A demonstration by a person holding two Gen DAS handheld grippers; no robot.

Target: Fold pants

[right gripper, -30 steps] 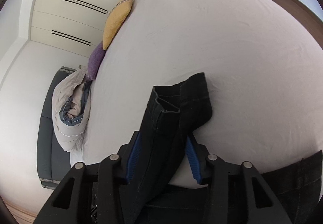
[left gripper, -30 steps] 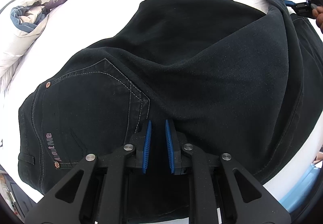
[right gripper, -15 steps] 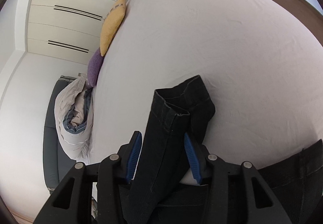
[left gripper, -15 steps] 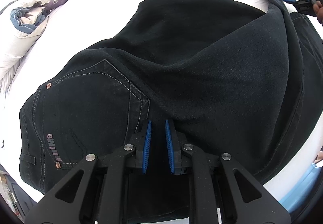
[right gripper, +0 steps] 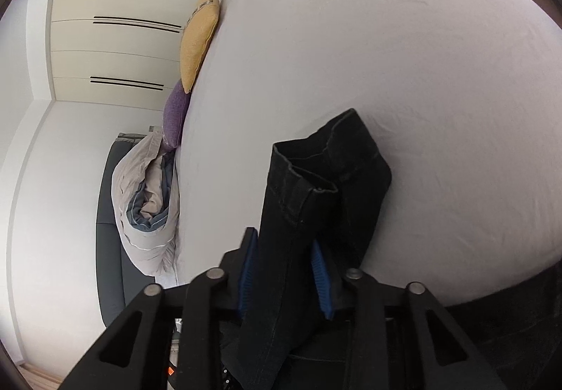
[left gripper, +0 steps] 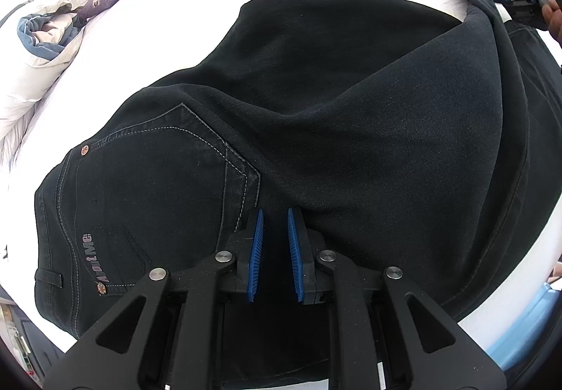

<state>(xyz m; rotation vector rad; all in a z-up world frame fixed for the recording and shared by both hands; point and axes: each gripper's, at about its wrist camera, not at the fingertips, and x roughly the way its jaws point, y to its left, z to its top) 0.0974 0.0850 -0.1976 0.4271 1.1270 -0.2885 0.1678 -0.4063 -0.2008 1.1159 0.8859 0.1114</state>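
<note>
I see the black pants (left gripper: 316, 116) spread on the white bed (right gripper: 404, 74), my right tongs (right gripper: 284, 270) clamped on their hem ends, my left tongs (left gripper: 274, 246) pinching the near fabric fold by the back pocket (left gripper: 158, 186).

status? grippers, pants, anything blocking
Right gripper shut on leg cuffs of the black denim pants, lifted off the white bedsheet. Left gripper low over the seat, jaws slightly apart, grip unclear. Nothing blocking; pillows far off.

The right gripper (right gripper: 285, 260) clamps the black pants' (right gripper: 309, 200) leg cuffs above the white bed (right gripper: 404, 81).
</note>
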